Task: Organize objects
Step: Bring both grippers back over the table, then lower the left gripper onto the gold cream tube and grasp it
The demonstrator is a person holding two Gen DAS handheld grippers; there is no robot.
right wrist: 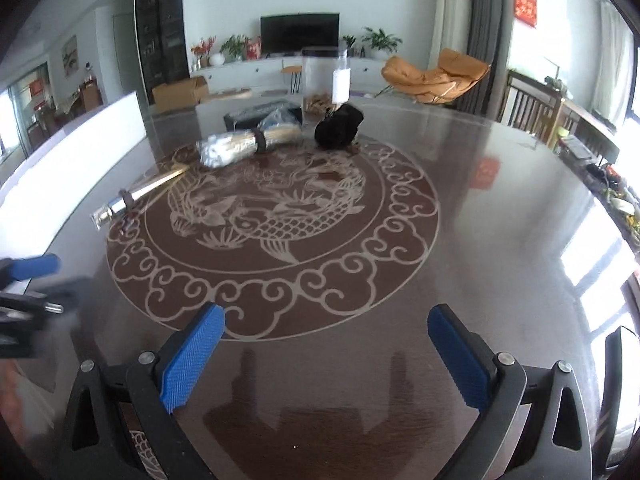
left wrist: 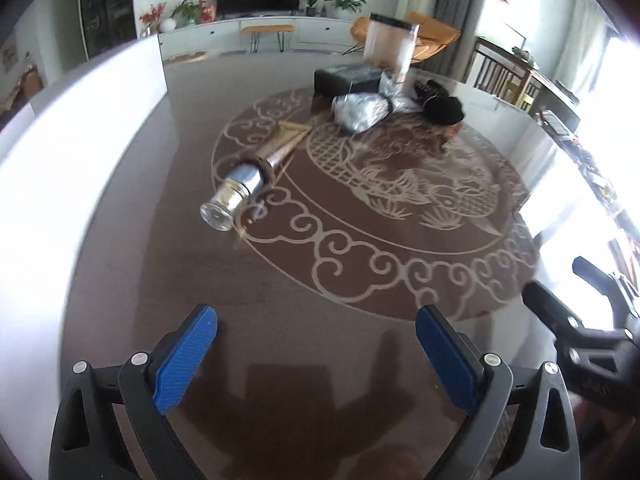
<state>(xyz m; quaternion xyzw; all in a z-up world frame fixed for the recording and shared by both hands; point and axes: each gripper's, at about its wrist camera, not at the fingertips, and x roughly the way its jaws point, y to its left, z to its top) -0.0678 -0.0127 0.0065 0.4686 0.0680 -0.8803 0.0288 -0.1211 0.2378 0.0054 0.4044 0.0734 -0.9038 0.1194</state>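
Note:
A gold tube with a silver cap (left wrist: 248,176) lies on its side on the round patterned table (left wrist: 360,264); it also shows in the right wrist view (right wrist: 136,196). Behind it lie a plastic-wrapped bundle of sticks (left wrist: 362,110) (right wrist: 248,144), a black pouch (left wrist: 442,106) (right wrist: 339,125), a black box (left wrist: 346,78) (right wrist: 248,118) and a clear plastic jar (left wrist: 390,46) (right wrist: 325,80). My left gripper (left wrist: 316,344) is open and empty above the near table edge. My right gripper (right wrist: 326,340) is open and empty, well short of the objects.
The right gripper's body shows at the right edge of the left wrist view (left wrist: 580,320); the left gripper's finger shows at the left edge of the right wrist view (right wrist: 34,266). A white panel (left wrist: 80,132) stands along the table's left side. Chairs stand beyond the table.

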